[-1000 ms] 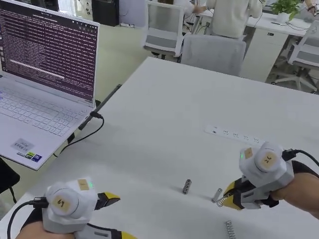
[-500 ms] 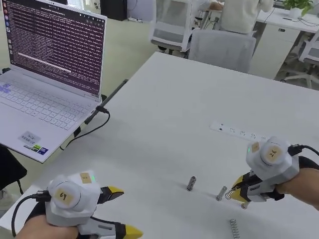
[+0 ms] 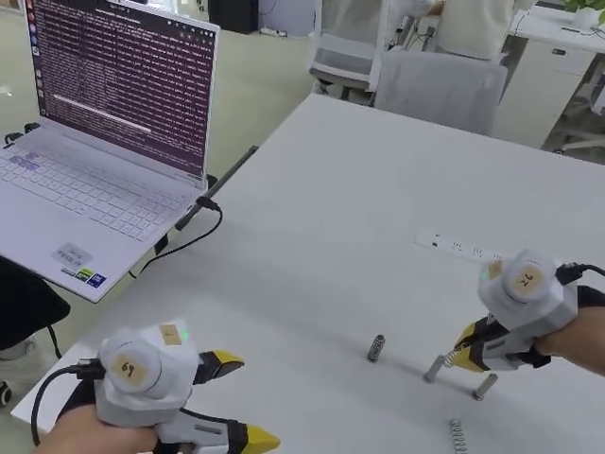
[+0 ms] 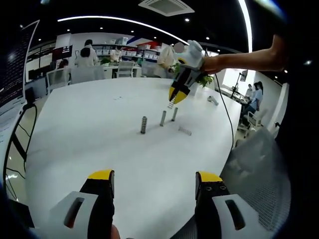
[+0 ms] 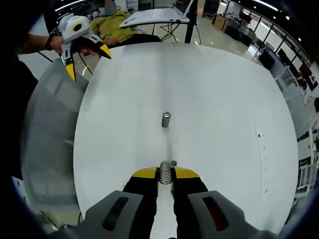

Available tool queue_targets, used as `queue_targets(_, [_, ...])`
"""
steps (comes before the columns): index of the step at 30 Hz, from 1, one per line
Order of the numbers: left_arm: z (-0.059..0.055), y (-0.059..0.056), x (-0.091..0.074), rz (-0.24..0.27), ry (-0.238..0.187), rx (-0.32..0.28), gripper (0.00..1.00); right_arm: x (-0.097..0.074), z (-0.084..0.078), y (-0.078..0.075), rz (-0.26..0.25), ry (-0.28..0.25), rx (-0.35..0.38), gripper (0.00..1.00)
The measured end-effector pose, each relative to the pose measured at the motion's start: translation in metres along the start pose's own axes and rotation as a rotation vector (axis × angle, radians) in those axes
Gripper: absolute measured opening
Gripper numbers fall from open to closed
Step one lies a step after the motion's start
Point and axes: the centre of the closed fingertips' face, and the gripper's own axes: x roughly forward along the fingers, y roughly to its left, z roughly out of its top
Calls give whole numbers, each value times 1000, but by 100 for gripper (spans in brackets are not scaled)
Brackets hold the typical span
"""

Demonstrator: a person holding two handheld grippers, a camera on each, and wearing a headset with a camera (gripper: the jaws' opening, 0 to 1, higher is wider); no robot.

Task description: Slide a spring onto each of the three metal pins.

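Observation:
Three short metal pins stand on the white table. The left pin [image 3: 376, 348] [image 5: 166, 119] wears a spring. My right gripper [image 3: 463, 352] [image 5: 165, 174] is shut on a small spring [image 5: 165, 171], held tilted just beside the top of the middle bare pin [image 3: 433, 369] [image 5: 173, 163]. Close below the gripper stands the other bare pin [image 3: 484, 386]. A loose spring [image 3: 458, 435] [image 4: 185, 130] lies flat near the table's front edge. At the near left corner my left gripper [image 3: 244, 399] [image 4: 154, 181] stands open, well away from the pins.
An open laptop [image 3: 104, 142] sits at the left with a black cable [image 3: 180, 248] trailing onto the table. A white power strip [image 3: 463, 251] lies behind the pins. Office chairs [image 3: 435, 90] stand past the far edge.
The head camera has shifted. My right gripper has lifted the spring from low beside the middle pin up to its top. The left gripper stays open in place.

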Motion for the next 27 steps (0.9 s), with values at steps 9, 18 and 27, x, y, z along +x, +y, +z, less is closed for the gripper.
queue_targets(9, [2,1,0,4,-6,-7,61,7,0,-9,0,24,-19,8])
queue_targets(18, [1,4,-3,14,-7,-15,61,15,-5,-11,10,50,-37,8])
queue_targets(27, [-1,7,-4,21,-6,-26,61,23,-10,-11,10,69,-41,8])
